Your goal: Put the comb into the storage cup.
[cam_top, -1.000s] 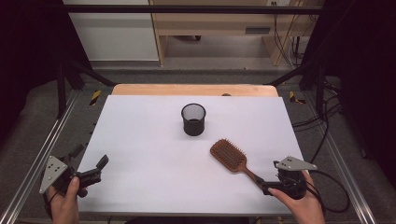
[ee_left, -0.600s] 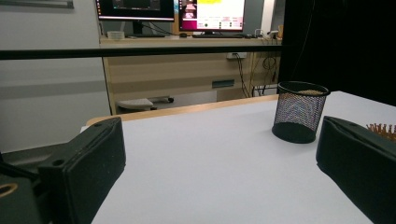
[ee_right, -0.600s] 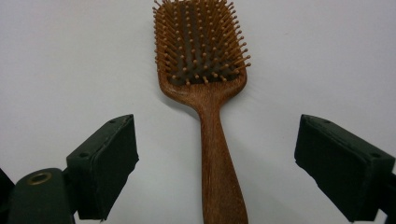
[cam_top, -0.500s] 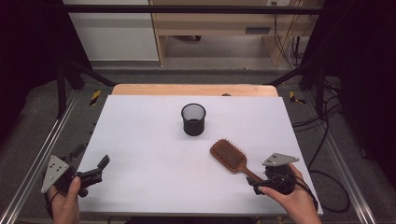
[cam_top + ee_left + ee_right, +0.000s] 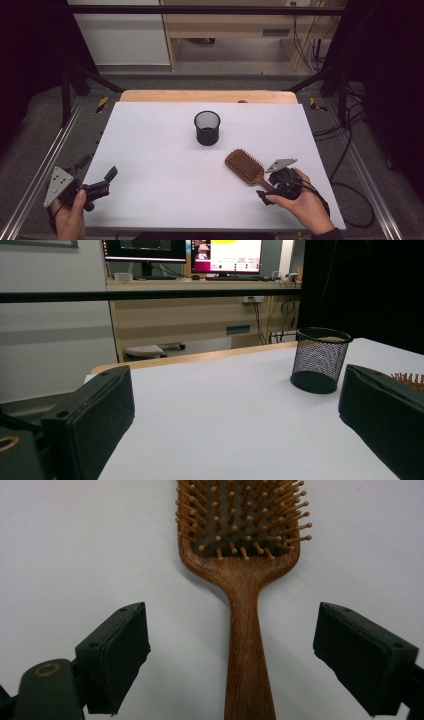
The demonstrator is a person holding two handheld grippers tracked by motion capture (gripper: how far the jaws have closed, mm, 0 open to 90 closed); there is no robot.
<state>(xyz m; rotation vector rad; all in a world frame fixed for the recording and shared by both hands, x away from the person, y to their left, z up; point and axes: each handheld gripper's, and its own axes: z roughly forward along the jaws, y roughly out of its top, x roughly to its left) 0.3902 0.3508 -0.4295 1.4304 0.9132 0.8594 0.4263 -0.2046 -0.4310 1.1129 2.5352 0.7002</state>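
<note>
Both jaws of the right tool (image 5: 232,655) stand spread astride the hairbrush (image 5: 245,580) handle — untouched, head at twelve o'clock. Centre the handle, then pinch squarely — left tool (image 5: 100,186) idles spread.

No words, brand names, numbers or signs can be read anywhere. In the left gripper view, two computer screens (image 5: 187,249) stand on a desk far behind the table; one shows yellow and pink patches, but anything written on them is too small and blurred to make out. In the high view, yellow and black striped markings (image 5: 101,104) sit beside the table's far corners; they carry no lettering.
</note>
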